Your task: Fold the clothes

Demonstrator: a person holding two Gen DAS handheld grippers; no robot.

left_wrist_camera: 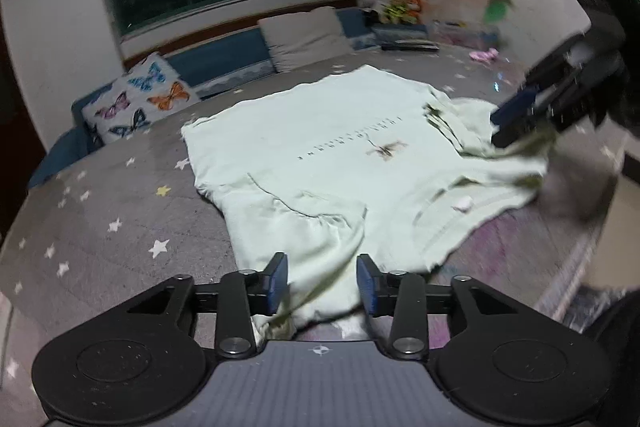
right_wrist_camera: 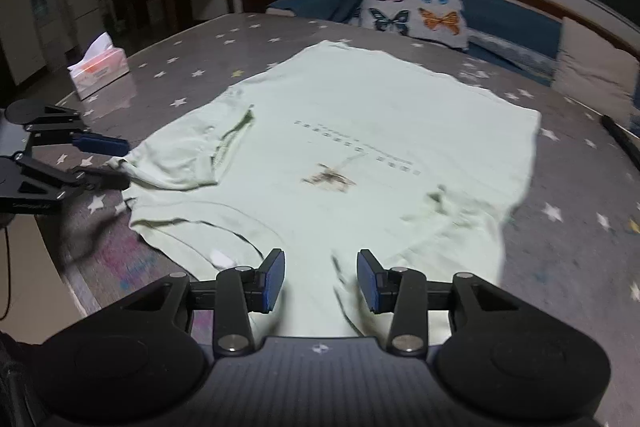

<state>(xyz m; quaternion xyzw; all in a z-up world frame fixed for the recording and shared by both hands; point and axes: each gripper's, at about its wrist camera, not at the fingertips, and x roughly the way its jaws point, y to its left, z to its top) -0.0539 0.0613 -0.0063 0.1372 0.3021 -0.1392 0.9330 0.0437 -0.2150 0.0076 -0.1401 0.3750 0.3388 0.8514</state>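
A pale green cotton T-shirt (right_wrist_camera: 360, 147) with a line of small dark lettering and a brownish print lies spread front-up on a grey mat scattered with white stars (left_wrist_camera: 100, 227), its collar end nearest both tools. The left gripper (left_wrist_camera: 322, 283) sits low over the near sleeve, its blue-padded fingers (left_wrist_camera: 278, 281) parted, with the sleeve's bunched cloth lying between and just beyond them; nothing is pinched. From the right wrist camera the same tool appears at the far left edge, fingers spread on either side of the sleeve's hem. The right gripper (right_wrist_camera: 321, 281) hovers at the opposite shoulder, its fingers (right_wrist_camera: 368, 281) likewise apart with shirt fabric under the gap and a fold of cloth running toward the right fingertip. A small white label (right_wrist_camera: 222, 258) shows at the neckline, just left of the right gripper's left finger. Ahead of the fingers, past the shirt's hem, a white square cushion printed with coloured butterflies (right_wrist_camera: 416, 7) leans on a blue padded border (right_wrist_camera: 512, 23). Far to the left of the right gripper stands a pink-and-white tissue box (right_wrist_camera: 100, 71).
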